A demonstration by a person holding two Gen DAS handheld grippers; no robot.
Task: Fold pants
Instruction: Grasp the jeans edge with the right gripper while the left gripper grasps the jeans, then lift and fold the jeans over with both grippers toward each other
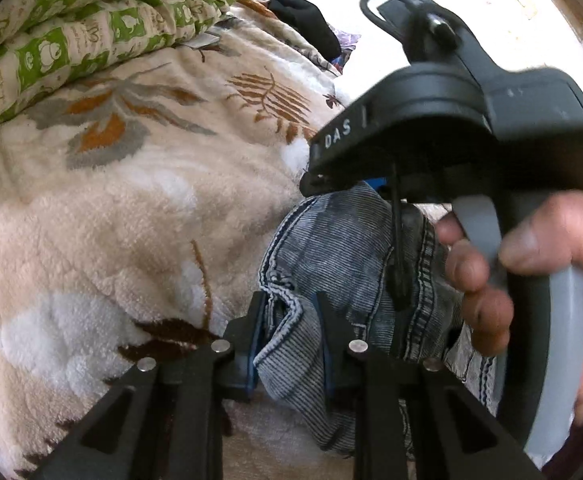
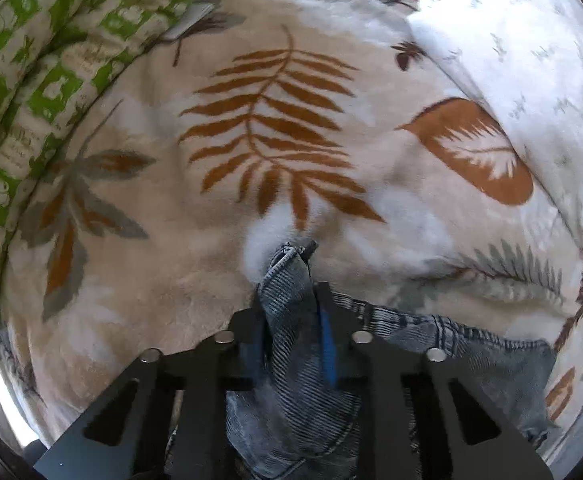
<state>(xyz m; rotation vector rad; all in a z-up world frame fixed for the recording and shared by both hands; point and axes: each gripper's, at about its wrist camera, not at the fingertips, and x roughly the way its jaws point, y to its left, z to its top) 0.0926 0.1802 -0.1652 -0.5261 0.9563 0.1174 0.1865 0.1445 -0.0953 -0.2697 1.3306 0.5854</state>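
right wrist: grey-blue ribbed pants (image 2: 291,300) bunched in gripper (image 2: 289,300).

A fleecy cream blanket (image 2: 219,264) printed with brown and grey leaves covers the bed — grey-blue pants (image 2: 291,280) lie bunched on it. A green-patterned quilt (image 1: 71,24) sits folded along the blanket's left edge — a white sheet (image 2: 531,60) at its right.

Pants (image 1: 331,248) mostly hidden behind the right gripper body (image 1: 451,120) and hand (image 1: 531,272), cut off at bottom edge. Dark clothing (image 1: 291,8) at top too blurred to identify. Right wrist view: pants (image 2: 291,360) run under the linkage, extent unclear.
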